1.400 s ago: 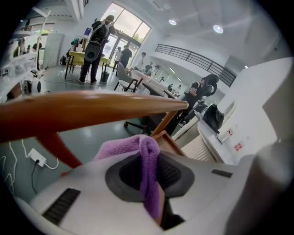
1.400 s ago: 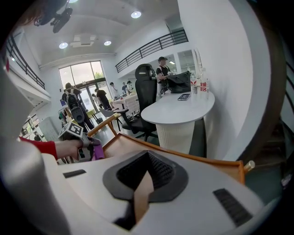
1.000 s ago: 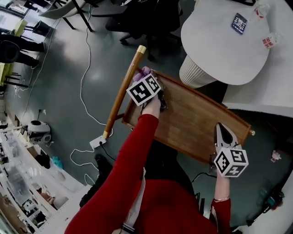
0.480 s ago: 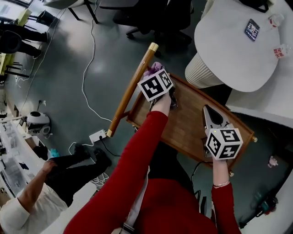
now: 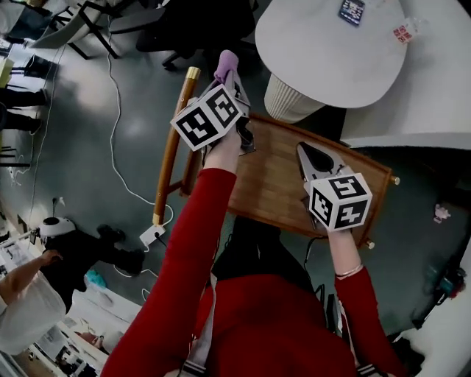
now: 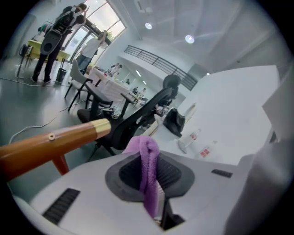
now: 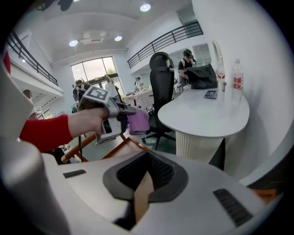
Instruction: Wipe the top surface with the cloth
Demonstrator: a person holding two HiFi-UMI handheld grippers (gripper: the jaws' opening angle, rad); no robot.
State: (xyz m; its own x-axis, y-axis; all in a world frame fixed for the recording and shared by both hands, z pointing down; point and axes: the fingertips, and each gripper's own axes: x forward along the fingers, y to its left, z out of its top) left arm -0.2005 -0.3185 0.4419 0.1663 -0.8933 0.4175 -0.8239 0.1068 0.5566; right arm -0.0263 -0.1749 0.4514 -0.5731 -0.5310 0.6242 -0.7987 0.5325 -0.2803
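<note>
Purple cloth [image 6: 148,158] clamped in left tool [image 5: 232,82].

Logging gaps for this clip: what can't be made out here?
Cloth: left gripper view, lower end hidden between the jaws.
Wooden top: head view, part covered by the right gripper; any dirt too small to tell.
Bottle label: right gripper view, too small to read.

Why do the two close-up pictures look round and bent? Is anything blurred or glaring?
Left gripper view: a wide-angle lens leaves black corners and bends the room, and the purple cloth, very close, looks soft. Right gripper view: same rounding, and the ceiling lights blow out to white. Head view: sharper, with pale sheen on the grey floor.
</note>
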